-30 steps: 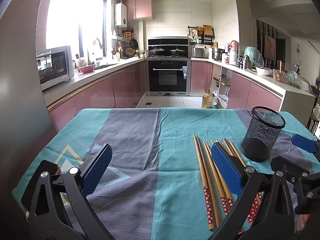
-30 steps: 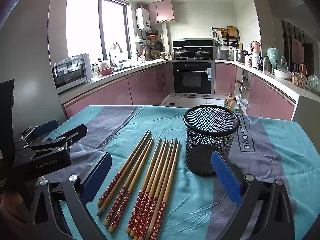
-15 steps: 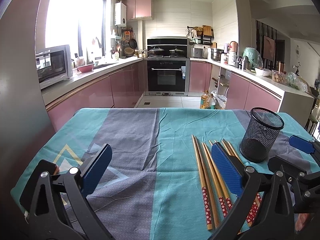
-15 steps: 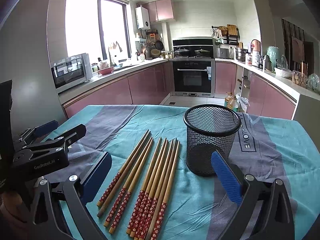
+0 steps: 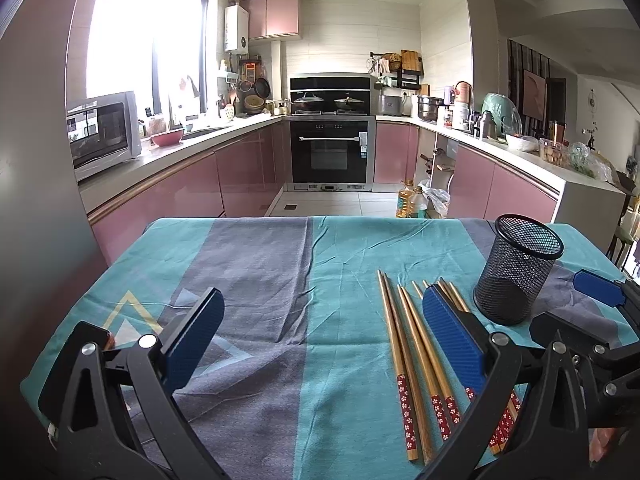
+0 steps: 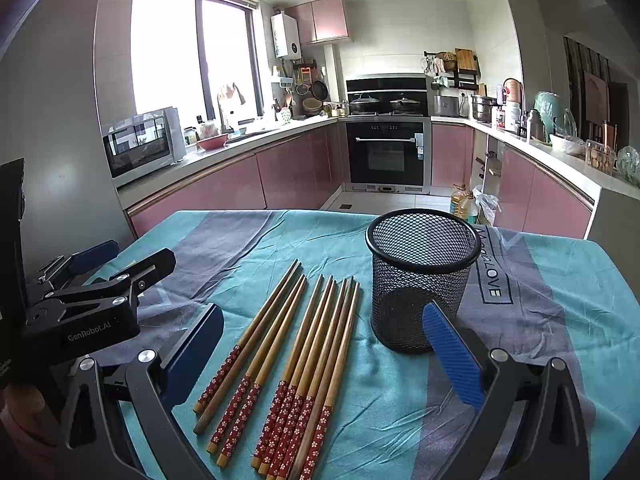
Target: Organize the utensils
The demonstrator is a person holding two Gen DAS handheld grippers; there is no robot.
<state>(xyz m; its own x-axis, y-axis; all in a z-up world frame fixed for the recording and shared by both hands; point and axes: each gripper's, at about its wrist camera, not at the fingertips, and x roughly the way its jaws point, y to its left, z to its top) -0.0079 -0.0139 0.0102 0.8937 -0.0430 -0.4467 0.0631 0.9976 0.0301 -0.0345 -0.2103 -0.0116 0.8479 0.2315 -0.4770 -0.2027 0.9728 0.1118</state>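
Several wooden chopsticks [image 6: 304,352] with red flowered ends lie side by side on the tablecloth; they also show in the left wrist view [image 5: 416,356]. A black mesh cup [image 6: 422,276] stands upright and empty just right of them, also seen in the left wrist view [image 5: 518,270]. My right gripper [image 6: 324,352] is open, hovering low over the chopsticks' decorated ends. My left gripper [image 5: 320,340] is open and empty over bare cloth, left of the chopsticks. Each gripper shows at the edge of the other's view.
The table carries a teal and grey cloth [image 5: 256,264]. Behind its far edge is a kitchen with pink cabinets, an oven [image 5: 330,152] and a microwave [image 5: 104,132]. Oil bottles [image 5: 410,200] stand on the floor.
Both views shift only slightly; the left gripper has drifted a little. Both grippers stay open and the chopsticks and cup have not moved.
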